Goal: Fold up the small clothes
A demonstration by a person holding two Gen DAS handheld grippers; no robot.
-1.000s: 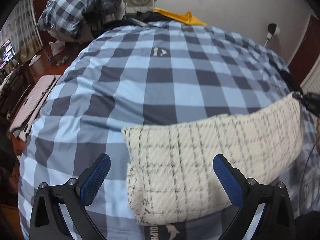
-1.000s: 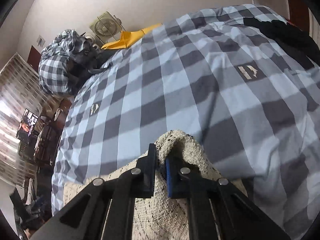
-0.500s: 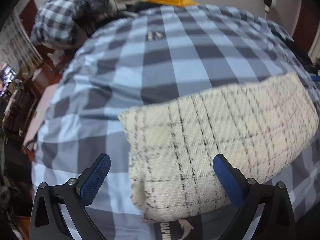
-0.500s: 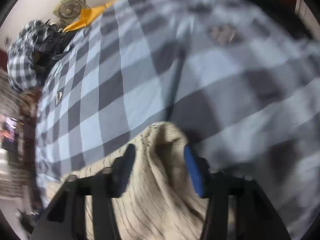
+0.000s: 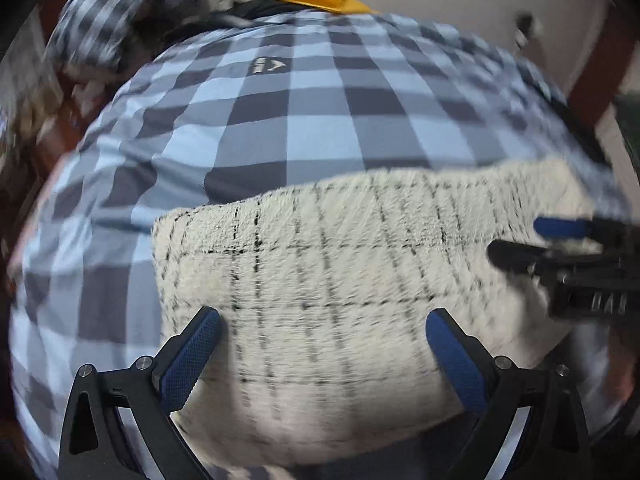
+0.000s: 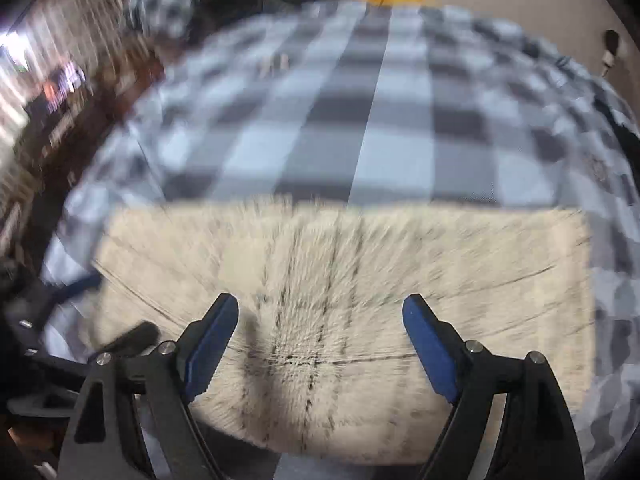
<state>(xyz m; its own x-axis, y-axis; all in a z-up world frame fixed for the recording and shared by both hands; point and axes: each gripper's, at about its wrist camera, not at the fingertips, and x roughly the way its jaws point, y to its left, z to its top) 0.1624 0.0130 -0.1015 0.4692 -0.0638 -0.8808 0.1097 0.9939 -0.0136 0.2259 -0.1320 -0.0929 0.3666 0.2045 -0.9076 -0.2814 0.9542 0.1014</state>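
Checked pile: a blurred heap of dark-and-white checked cloth [image 5: 116, 20] sits in the upper left of the left wrist frame, beyond the bed's far edge.
Bed cover: a blue and grey checked cover [image 5: 320, 120] fills the middle of both frames; a small logo patch [image 5: 269, 66] shows near its upper part in the left wrist view.
Yellow cloth: an orange-yellow piece [image 5: 324, 0] lies at the top centre, at the far edge of the bed, against the pale wall.
Left gripper: left gripper [image 5: 324, 332] at the bottom of its own frame, blue pads spread wide, holding nothing, poised over the near part of the garment.
Garment: cream knit garment [image 5: 340, 280] with thin dark grid lines, folded into a wide flat rectangle, lies on the bed cover across the lower half of both frames.
Right gripper: right gripper [image 6: 320, 316] at the bottom of its own frame, blue pads wide apart, holding nothing, above the garment's near middle; in the left wrist frame it enters from the right edge over the garment.
Sharpness: both views are motion-blurred, the right wrist one more so.
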